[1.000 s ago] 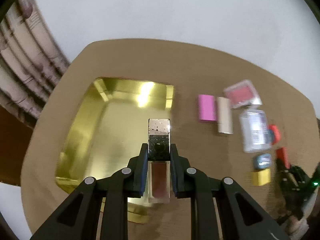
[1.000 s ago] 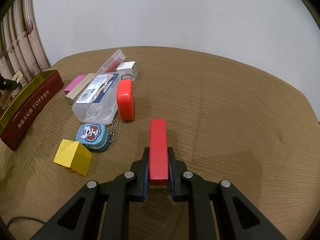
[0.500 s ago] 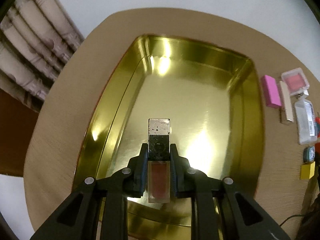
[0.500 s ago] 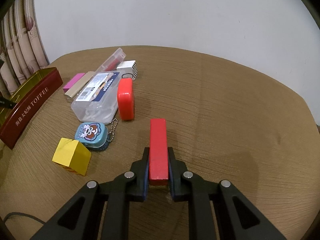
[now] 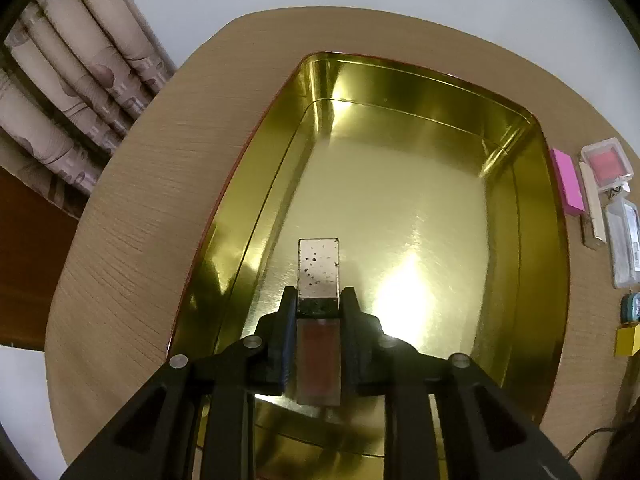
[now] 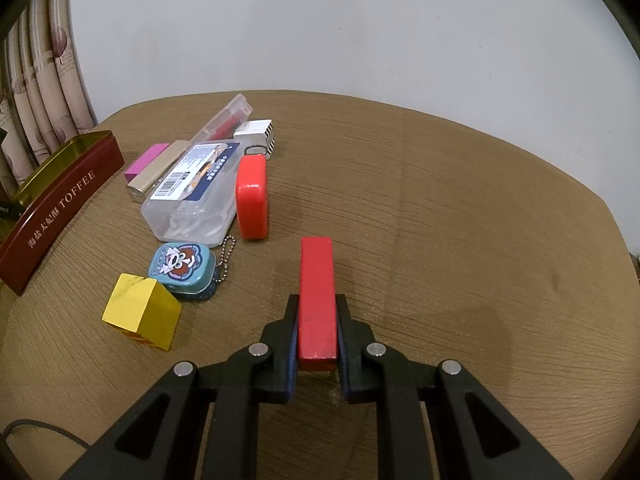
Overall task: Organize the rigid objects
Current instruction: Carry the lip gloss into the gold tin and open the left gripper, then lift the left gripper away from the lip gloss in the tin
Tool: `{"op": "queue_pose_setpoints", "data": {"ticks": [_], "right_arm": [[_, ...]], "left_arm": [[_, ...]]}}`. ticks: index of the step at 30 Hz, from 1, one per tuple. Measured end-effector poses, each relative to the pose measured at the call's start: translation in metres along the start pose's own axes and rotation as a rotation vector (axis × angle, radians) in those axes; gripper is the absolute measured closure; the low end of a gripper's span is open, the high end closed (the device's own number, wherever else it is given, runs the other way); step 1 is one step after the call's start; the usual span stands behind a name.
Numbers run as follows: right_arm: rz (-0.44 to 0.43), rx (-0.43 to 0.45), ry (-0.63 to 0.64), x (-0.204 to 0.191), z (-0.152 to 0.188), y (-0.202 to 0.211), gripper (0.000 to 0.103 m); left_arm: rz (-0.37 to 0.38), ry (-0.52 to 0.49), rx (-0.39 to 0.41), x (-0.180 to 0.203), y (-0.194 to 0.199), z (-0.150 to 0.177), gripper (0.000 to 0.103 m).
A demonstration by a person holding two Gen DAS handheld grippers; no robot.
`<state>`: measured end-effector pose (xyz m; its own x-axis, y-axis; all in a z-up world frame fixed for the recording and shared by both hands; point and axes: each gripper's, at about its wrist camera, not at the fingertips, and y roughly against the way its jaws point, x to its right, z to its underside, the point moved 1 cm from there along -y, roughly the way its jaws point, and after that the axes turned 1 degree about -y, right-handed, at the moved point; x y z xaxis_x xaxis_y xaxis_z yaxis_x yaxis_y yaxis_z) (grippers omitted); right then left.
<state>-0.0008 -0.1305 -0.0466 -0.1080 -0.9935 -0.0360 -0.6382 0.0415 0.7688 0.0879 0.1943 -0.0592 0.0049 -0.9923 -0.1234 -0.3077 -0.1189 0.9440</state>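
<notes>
The left gripper (image 5: pixel 319 304) has its jaws just starting to part around a lip-gloss tube (image 5: pixel 319 320), which still sits between them above the gold tin (image 5: pixel 528 240). The right gripper (image 6: pixel 318 312) clamps a red block (image 6: pixel 317 296) over the counter (image 6: pixel 460 220), its far end jutting past the jaws.

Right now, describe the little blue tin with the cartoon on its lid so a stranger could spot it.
Start at the dark red TOFFEE tin on the round brown table and look to the cluster beside it. The blue tin lies between the yellow block and the clear plastic case. It alone has a cartoon face and a ball chain.
</notes>
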Motion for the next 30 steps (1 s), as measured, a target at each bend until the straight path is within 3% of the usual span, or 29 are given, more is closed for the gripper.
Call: {"op": "queue_pose_setpoints", "data": {"ticks": [4, 9, 17, 21, 24, 30], "right_arm": [[0.0, 0.0, 0.001, 0.0, 0.0, 0.0, 0.088], [0.002, 0.001, 0.003, 0.0, 0.0, 0.0, 0.088], [0.0, 0.001, 0.002, 0.001, 0.0, 0.0, 0.088], [0.011, 0.002, 0.012, -0.001, 0.0, 0.0, 0.088], [-0.01, -0.012, -0.062, 0.004, -0.002, 0.0, 0.088], [0.007, -0.032, -0.062, 0.003, -0.006, 0.0, 0.088]], "left_arm": [[0.002, 0.001, 0.0, -0.002, 0.002, 0.0, 0.076], [-0.002, -0.019, 0.035, 0.003, 0.015, 0.001, 0.059], [0.02, -0.002, 0.11, 0.011, 0.052, 0.009, 0.05], [-0.033, -0.004, 0.172, 0.014, 0.07, 0.018, 0.034], [-0.059, -0.003, 0.203, 0.013, 0.079, 0.026, 0.027], [-0.078, 0.036, 0.241, 0.005, 0.088, 0.041, 0.026]]}}
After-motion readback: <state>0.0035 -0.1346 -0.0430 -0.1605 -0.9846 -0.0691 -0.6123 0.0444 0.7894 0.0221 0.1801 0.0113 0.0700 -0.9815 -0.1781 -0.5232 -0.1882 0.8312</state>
